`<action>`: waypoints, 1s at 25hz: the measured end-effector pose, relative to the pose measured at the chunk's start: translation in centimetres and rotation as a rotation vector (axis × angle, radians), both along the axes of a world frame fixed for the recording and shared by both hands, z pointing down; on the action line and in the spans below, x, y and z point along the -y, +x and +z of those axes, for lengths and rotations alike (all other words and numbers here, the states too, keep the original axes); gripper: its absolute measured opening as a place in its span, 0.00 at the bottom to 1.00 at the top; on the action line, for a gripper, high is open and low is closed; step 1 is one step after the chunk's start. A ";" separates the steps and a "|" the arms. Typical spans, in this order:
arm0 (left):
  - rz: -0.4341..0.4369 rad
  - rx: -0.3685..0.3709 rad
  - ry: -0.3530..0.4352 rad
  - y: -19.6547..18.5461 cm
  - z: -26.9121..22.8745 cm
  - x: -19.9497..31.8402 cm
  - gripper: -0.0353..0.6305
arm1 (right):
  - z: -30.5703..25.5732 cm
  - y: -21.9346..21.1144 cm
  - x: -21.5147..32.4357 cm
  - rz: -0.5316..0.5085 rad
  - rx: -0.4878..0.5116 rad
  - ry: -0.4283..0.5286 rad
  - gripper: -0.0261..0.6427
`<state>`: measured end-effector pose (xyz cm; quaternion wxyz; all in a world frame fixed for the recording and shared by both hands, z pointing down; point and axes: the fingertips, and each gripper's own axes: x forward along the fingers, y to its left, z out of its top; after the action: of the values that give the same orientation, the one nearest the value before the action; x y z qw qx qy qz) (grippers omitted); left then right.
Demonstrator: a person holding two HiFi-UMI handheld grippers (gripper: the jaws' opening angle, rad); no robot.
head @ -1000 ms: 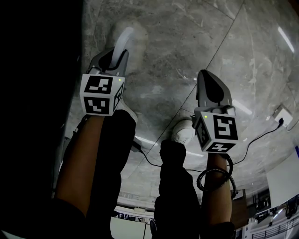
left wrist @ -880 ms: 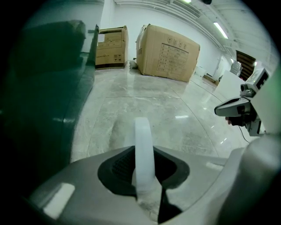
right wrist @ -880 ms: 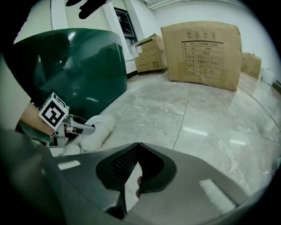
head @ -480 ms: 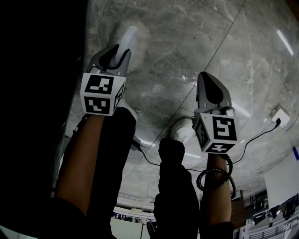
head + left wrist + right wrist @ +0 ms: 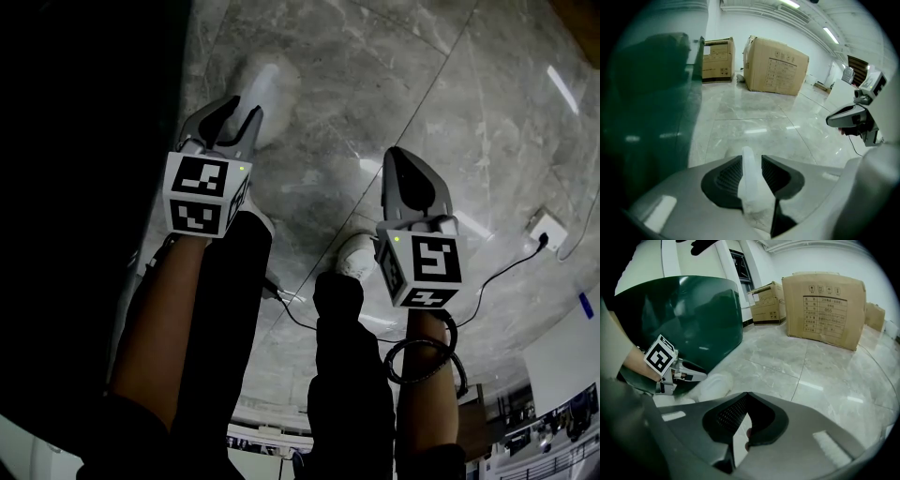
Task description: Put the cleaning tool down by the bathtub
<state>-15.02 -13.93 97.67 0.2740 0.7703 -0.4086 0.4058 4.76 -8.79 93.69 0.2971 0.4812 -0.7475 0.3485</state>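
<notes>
Cleaning tool (image 5: 751, 183) btwn left tool (image 5: 242, 110) jaws

L gripper (image 5: 240, 112) clamps white tool (image 5: 750, 180); R gripper (image 5: 397, 161) prob. shut, empty.

Cardboard boxes (image 5: 776, 65) stand on the glossy marble floor (image 5: 754, 119).

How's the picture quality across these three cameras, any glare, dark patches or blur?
Head view: left third nearly black; light streaks glare off the marble floor. Left gripper view: dark rounded corners; the cleaning tool in the left claw is soft, too close to the lens. Right gripper view: wide-angle bowing; sheen on the green bathtub; the cardboard box is sharp.
</notes>
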 end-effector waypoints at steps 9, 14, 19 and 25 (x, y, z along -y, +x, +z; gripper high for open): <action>0.012 0.010 0.022 1.1 -5.3 0.5 0.22 | -6.0 0.6 2.0 0.011 -0.003 0.058 0.07; 0.029 0.018 0.020 1.8 -7.5 0.0 0.20 | -8.2 0.5 2.1 0.017 0.001 0.071 0.07; 0.014 0.015 0.025 2.0 -9.8 -0.4 0.16 | -10.6 0.3 1.9 0.022 0.002 0.086 0.07; 0.048 0.008 0.078 3.2 -15.1 -0.1 0.12 | -15.0 0.6 2.8 0.046 0.025 0.097 0.07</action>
<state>-11.79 -13.87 82.58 0.2324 0.7883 -0.4066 0.3990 5.33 -11.60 78.74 0.2562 0.5075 -0.7560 0.3245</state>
